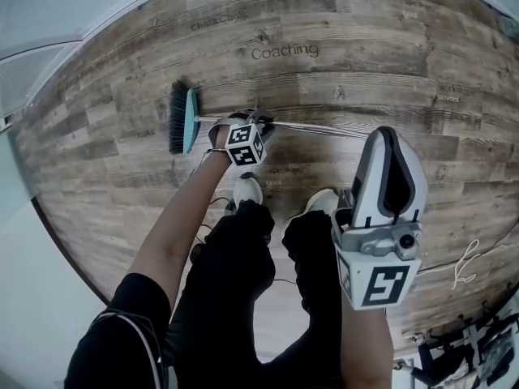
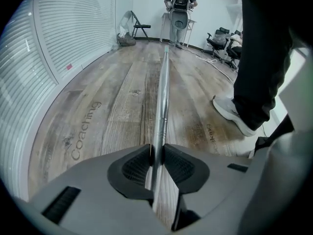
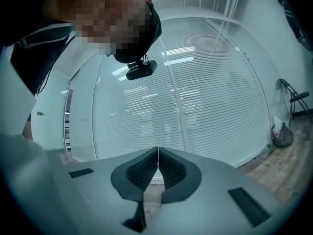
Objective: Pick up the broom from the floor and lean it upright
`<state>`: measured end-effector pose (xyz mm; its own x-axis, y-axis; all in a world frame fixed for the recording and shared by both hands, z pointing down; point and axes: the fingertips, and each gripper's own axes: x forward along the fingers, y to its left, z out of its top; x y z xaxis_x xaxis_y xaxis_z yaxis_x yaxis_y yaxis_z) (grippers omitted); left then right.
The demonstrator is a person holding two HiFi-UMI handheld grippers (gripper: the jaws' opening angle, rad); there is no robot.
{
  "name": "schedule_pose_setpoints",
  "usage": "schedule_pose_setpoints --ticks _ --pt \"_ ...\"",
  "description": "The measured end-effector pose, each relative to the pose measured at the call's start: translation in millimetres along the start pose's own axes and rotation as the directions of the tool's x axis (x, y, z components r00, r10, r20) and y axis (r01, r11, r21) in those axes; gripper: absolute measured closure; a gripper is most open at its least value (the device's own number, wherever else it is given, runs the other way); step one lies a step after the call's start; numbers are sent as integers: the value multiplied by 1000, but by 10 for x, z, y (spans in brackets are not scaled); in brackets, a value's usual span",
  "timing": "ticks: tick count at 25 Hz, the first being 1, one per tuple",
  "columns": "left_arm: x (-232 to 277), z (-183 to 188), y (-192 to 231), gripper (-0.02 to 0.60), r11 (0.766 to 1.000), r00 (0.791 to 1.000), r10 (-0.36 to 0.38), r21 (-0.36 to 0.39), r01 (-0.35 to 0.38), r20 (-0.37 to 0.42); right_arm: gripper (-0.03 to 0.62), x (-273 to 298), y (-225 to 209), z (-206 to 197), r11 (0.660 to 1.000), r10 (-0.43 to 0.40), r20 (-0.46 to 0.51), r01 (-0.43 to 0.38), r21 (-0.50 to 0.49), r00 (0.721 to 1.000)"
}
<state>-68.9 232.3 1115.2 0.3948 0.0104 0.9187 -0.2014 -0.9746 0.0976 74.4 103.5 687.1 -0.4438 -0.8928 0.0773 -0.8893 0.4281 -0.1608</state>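
The left hand-held gripper [image 2: 157,155] clamps the metal handle of the broom [image 1: 185,120], low along the wooden floor [image 1: 324,23]. The right hand-held gripper [image 3: 158,153] is closed and empty. Lifting and leaning remain.

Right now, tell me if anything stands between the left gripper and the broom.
Nothing visible does: the left gripper has its jaws closed on the metal handle of the broom.

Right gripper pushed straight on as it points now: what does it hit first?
Probably the white slatted blinds on the wall ahead; nothing shows between them and the shut right gripper, though depth is unclear.
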Motion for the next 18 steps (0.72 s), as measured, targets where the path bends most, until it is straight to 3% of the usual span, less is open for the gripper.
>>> schedule_pose_setpoints --ticks 3,7,12,18 --pt "-310 84 -64 486 1000 1000 8 -11 -8 -2 574 -88 83 -24 999 -35 -48 36 23 998" --pt "-781 188 -69 494 998 999 37 -48 -37 2 574 -210 288 284 999 -19 -64 21 28 998" --pt "-1459 377 1 495 990 997 82 -113 -81 7 574 -428 563 1088 999 13 -31 -11 34 999" --pt "-2321 755 122 494 973 989 142 -189 -134 30 574 -641 969 2099 997 69 9 -69 -31 998"
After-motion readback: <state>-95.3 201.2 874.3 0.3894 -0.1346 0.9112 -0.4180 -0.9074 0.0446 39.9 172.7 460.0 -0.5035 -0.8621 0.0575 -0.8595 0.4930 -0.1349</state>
